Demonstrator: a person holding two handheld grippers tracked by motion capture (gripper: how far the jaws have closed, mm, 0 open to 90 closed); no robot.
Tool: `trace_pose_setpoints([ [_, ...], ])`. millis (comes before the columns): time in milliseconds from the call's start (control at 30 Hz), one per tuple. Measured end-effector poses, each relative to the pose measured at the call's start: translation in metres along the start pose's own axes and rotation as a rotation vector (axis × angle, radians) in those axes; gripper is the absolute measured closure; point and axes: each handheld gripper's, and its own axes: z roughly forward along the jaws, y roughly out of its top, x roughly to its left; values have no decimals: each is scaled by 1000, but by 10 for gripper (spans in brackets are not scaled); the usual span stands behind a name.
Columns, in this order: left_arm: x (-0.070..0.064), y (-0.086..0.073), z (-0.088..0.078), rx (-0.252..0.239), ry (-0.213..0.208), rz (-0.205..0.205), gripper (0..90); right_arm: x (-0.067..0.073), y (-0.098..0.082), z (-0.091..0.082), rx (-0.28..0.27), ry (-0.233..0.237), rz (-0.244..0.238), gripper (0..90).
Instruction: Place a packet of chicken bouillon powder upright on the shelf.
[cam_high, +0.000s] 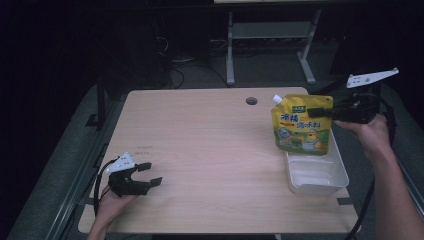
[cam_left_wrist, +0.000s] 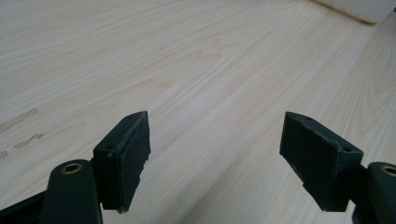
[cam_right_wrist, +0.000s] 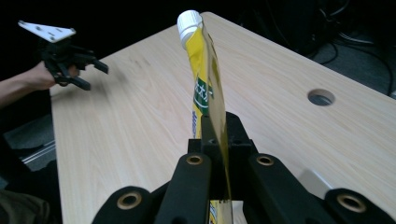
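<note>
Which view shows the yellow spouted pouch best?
The high view: the yellow pouch faces the camera whole, hanging above the white tray. The right gripper view shows it edge-on, clamped in the right claw. The left gripper view shows bare tabletop instead.

Yellow spouted pouch (cam_high: 302, 131) with white screw cap at its top corner, green label band and printed graphics on the front. It hangs upright, clear of the table, pinched at its upper edge, directly above the far end of the white tray (cam_high: 320, 183).
</note>
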Motion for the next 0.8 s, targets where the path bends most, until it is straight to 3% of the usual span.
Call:
trace_pose_setpoints([
  [333, 1, -1, 0, 0, 3, -1, 238, -13, -12, -12, 18, -77, 34, 895],
  [800, 2, -1, -1, -8, 12, -10, 229, -25, -26, 4, 39, -107, 62, 893],
])
